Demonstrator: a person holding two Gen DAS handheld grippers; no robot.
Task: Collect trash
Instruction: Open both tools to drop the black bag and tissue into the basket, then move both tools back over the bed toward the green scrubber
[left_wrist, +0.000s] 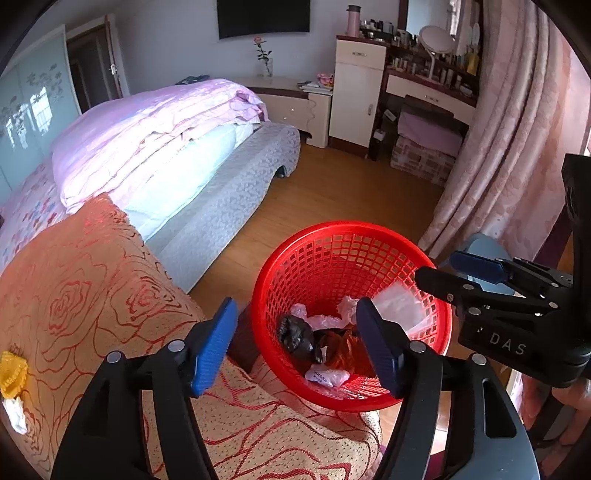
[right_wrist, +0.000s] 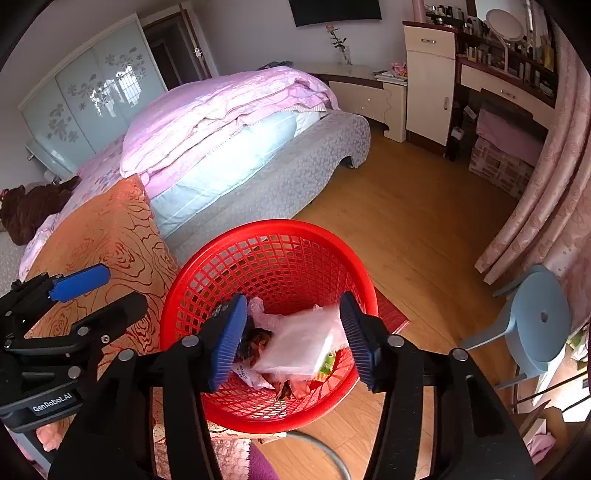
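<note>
A red mesh basket (left_wrist: 347, 230) stands on the wooden floor beside the bed; it also shows in the right wrist view (right_wrist: 266, 227). Inside lie a black bag (left_wrist: 295, 334), pink plastic scraps (left_wrist: 327, 321), a small white packet (left_wrist: 327, 376) and a clear plastic bag (right_wrist: 303, 341). My left gripper (left_wrist: 297, 349) is open and empty above the basket's near left side. My right gripper (right_wrist: 293, 339) is open above the basket, with the clear bag lying between the jaws. A yellow scrap (left_wrist: 13, 373) and a white crumpled tissue (left_wrist: 14, 415) lie on the orange cloth (left_wrist: 81, 288).
The bed (left_wrist: 155, 140) with a pink quilt lies to the left. A blue plastic stool (right_wrist: 535, 321) stands right of the basket by the pink curtain (left_wrist: 517, 129). A dresser and cabinet (left_wrist: 358, 88) line the far wall across open wooden floor (right_wrist: 406, 221).
</note>
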